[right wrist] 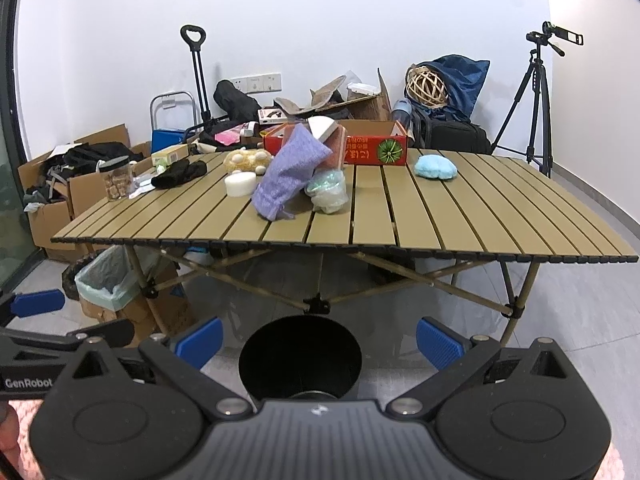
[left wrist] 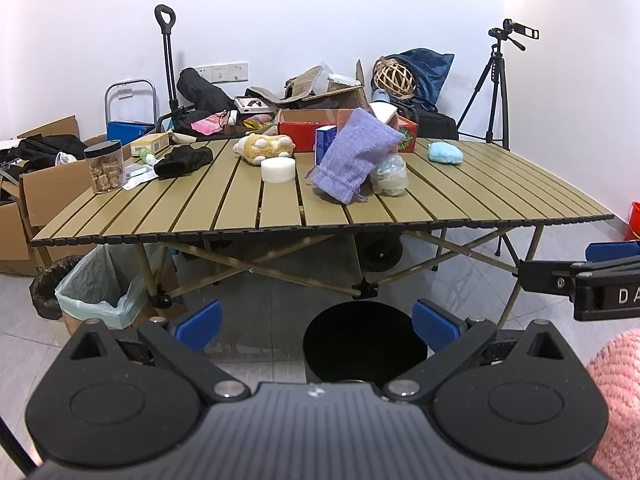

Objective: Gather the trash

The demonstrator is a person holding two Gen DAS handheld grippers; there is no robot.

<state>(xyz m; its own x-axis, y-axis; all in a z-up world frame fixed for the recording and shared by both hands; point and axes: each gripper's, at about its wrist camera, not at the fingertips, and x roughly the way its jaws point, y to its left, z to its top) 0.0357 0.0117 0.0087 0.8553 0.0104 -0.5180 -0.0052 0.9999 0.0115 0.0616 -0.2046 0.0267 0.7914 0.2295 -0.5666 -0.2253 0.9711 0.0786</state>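
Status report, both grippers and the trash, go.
Left gripper open, empty. Right gripper open, empty. Crumpled plastic on table, purple pouch leaning against it. Black bin on floor below grippers.

Past my slatted folding table (left wrist: 500,184) I see a camera tripod (left wrist: 496,88) standing by the white wall. Beside it, a woven rattan ball (left wrist: 394,74) rests against a blue bag (left wrist: 430,66). Cardboard boxes (left wrist: 44,188) crowd the floor to my left, near a tall black trolley handle (left wrist: 166,52).
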